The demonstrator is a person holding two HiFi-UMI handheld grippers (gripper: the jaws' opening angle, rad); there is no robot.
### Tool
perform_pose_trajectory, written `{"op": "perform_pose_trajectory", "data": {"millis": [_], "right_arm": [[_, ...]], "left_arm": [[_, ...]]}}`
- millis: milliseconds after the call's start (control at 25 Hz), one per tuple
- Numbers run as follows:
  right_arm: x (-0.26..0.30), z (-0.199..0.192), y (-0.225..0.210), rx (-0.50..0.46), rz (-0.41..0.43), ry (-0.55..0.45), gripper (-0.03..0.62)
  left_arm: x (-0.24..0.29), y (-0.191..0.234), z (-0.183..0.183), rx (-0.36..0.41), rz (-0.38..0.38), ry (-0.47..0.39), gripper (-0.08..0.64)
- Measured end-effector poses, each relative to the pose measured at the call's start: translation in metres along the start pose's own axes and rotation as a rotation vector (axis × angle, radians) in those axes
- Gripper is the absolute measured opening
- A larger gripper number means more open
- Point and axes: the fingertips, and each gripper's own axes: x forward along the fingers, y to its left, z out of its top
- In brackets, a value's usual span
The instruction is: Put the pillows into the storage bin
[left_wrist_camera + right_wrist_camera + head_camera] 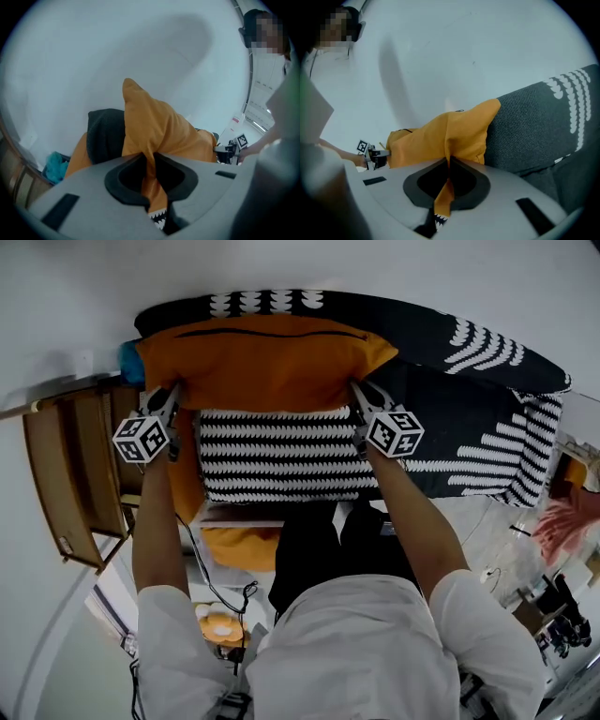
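Observation:
An orange pillow point(267, 362) lies across the far side of a dark couch, and each of my grippers pinches one of its near corners. My left gripper point(173, 397) is shut on the left corner, with orange cloth point(159, 126) bunched between its jaws point(151, 161). Over at the right corner my right gripper point(361, 397) is shut as well, a fold of the orange pillow point(450, 133) caught in its jaws point(449, 168). A black-and-white striped pillow point(281, 456) lies just in front of the orange one, between my arms.
Dark cushions with white patterns point(469, 418) fill the right and back. More orange fabric point(239, 547) and a white edge point(239, 514) show below the striped pillow; I cannot tell whether that is the bin. A wooden shelf point(80, 474) stands at left, a teal object point(129, 360) behind it.

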Motion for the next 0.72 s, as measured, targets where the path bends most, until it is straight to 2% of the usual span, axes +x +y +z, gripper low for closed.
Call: {"op": "perform_pose_trajectory", "data": {"millis": [160,400,720], "right_arm": [[-0.037,0.019,0.003,0.008,0.014,-0.046,0.032],[-0.129,0.065,0.025,-0.051,0.116,-0.125,0.032],[-0.293,0.111,0.051,-0.116,0.256,-0.225,0.032]], "left_arm": [[-0.035,-0.045,0.005,0.048,-0.014,-0.027,0.052],[-0.104,-0.139,0.025,0.115,0.041,-0.093,0.052],[-0.219,-0.303,0.044,0.180,0.139,-0.254,0.052]]}}
